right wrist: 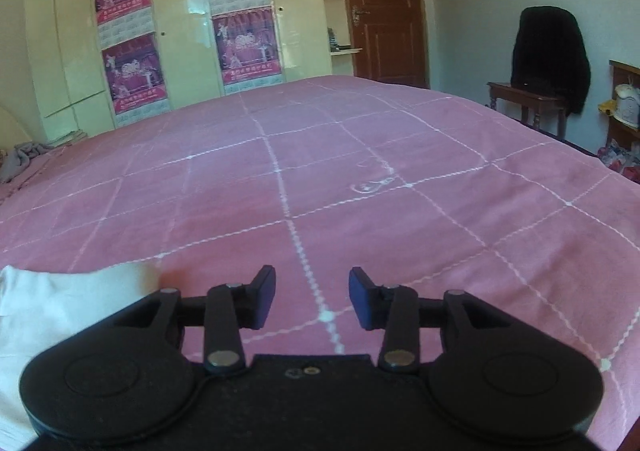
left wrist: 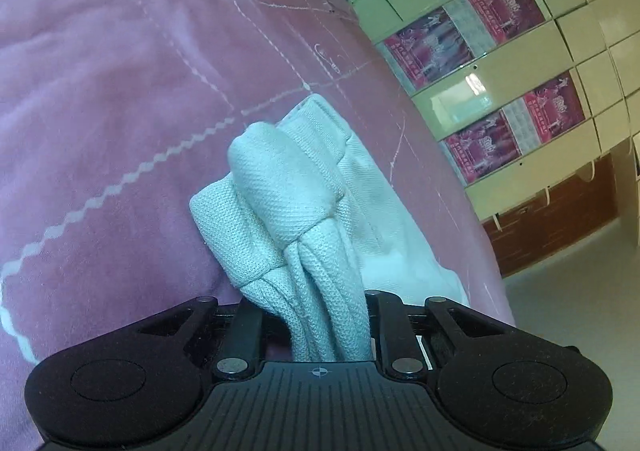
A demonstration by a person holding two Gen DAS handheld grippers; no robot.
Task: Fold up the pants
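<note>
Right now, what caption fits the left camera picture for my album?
Left gripper shut on a bunched fold of pale pants over the pink checked bedspread.

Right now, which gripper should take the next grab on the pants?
Probably the right gripper: its jaws are open and empty over the pink bedspread, with white pants fabric just beside it. The left gripper is already shut on a bunched part of the pants.

We've got the left gripper [left wrist: 320, 331] clamped on a bunched fold of the pale pants [left wrist: 296, 187], over the pink bedspread [left wrist: 120, 91], wardrobe [left wrist: 520, 63] tilted beyond.
</note>
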